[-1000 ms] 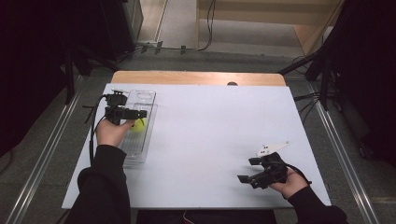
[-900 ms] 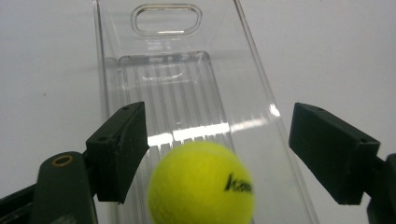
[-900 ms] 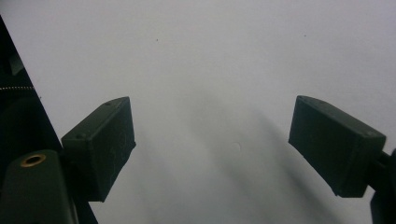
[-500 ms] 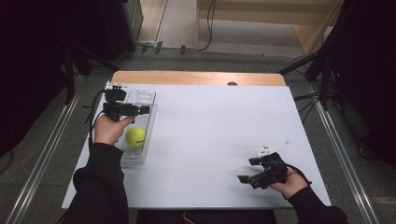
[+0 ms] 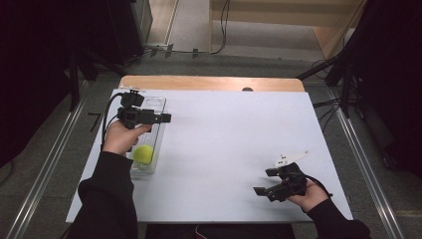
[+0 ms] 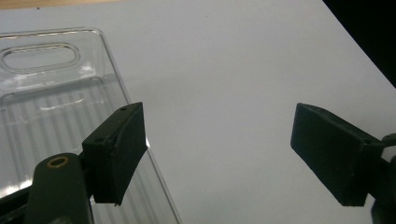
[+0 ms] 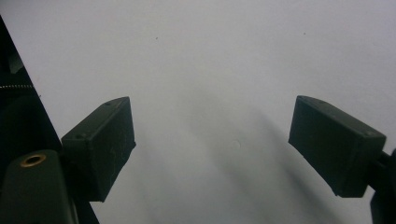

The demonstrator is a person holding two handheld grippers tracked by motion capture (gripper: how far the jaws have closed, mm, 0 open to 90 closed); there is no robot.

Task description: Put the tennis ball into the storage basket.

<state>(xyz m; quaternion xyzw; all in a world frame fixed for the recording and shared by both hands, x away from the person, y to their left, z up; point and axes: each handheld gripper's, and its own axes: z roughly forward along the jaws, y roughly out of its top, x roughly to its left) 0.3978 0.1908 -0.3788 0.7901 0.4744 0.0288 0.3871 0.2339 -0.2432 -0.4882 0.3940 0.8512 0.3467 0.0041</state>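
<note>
A yellow-green ball (image 5: 143, 154) lies in the near part of a clear plastic tray (image 5: 158, 102) at the table's left side. My left gripper (image 5: 166, 118) hangs above the tray, past the ball, and points right. Its jaws have just been opening and now stand open with nothing between them. The left gripper view shows this gripper (image 6: 219, 154) over the tray's right rim (image 6: 122, 88) and the white tabletop. My right gripper (image 5: 263, 181) rests low near the table's front right corner, open and empty. In its own view, the right gripper (image 7: 212, 149) faces bare white surface.
The white tabletop (image 5: 234, 134) stretches between the two hands. A wooden strip (image 5: 209, 82) runs along its far edge. Metal rails and dark equipment flank the table, and cables lie on the floor behind it.
My left gripper let go of the ball and rose away from it. The ball now lies uncovered in the tray, a little nearer the person. The right hand stayed still.
</note>
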